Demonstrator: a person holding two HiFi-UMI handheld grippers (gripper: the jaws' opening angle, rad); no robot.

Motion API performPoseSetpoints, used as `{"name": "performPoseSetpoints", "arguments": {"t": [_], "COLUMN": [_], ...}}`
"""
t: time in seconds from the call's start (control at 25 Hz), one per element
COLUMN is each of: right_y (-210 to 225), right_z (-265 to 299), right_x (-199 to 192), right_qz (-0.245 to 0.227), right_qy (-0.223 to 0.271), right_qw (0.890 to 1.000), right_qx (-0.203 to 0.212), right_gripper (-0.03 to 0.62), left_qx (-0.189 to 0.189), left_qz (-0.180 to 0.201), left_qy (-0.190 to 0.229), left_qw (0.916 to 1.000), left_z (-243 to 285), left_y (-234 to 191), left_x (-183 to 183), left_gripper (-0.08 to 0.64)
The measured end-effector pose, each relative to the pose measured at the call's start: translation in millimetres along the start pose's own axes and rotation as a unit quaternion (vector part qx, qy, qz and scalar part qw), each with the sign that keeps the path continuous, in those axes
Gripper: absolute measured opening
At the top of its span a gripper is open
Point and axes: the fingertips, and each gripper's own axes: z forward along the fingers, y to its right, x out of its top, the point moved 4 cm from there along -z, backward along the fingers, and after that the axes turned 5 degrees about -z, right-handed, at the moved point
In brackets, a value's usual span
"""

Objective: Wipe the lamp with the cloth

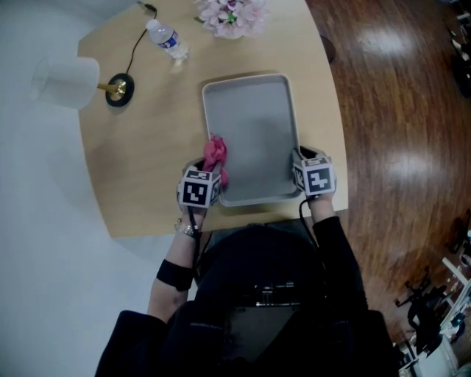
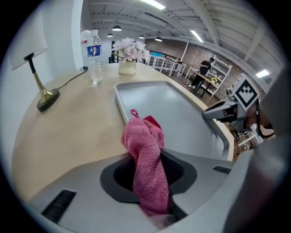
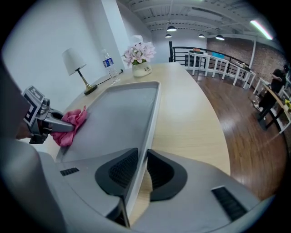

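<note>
Head view, worktop (image 1: 154,147) of pale wood, rounded edge.

- Left gripper (image 2: 150,179): jaws clamped on a pink cloth (image 2: 144,152). The cloth stood bunched up out of the pads, its top and a small loop above the tray's left rim. Whether it touched the rim I could not tell.
- Tray (image 1: 254,132): grey, nothing lying in it, long side running 12 to 6 o'clock. The cloth sat at its 8 o'clock.
- Right gripper (image 3: 142,170): closed on the tray's rim at about 4 o'clock, one pad against each face.
- Lamp (image 1: 70,82): white shade, brass stem, dark round base. It stood at 10 o'clock from the tray, by the worktop's edge, well apart from the cloth. A dark cord ran off from its base toward 12 o'clock.
- Water bottle (image 1: 168,38) at 11 o'clock, pink flowers (image 1: 232,15) at 12 o'clock.
</note>
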Motion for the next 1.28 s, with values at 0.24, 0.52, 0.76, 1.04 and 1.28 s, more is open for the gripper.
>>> {"name": "performPoseSetpoints", "arguments": {"t": [0.24,0.52,0.76,1.04,1.28], "right_y": [-3,-1,-2,-2,-3], "right_z": [0,-2,-1,1,1], "right_x": [1,4,4,6,5], "right_qz": [0.007,0.017,0.025,0.028,0.022], "right_qy": [-0.004,-0.005,-0.007,-0.001,0.000], "right_qw": [1.000,1.000,0.999,0.999,1.000], "right_qx": [0.013,0.012,0.021,0.024,0.022], "right_gripper": [0.080,0.081,0.081,0.081,0.083], "left_qx": [-0.016,-0.003,0.019,0.025,0.032], "left_qz": [-0.019,-0.041,-0.021,-0.001,-0.015], "left_qy": [-0.014,0.018,0.041,0.049,0.114], "left_qw": [0.9996,0.9990,0.9988,0.9985,0.9929], "left_z": [20,34,57,73,21], "left_y": [-12,-41,-70,-84,-67], "left_x": [27,87,158,201,211], "left_gripper": [0.130,0.129,0.127,0.127,0.120]}}
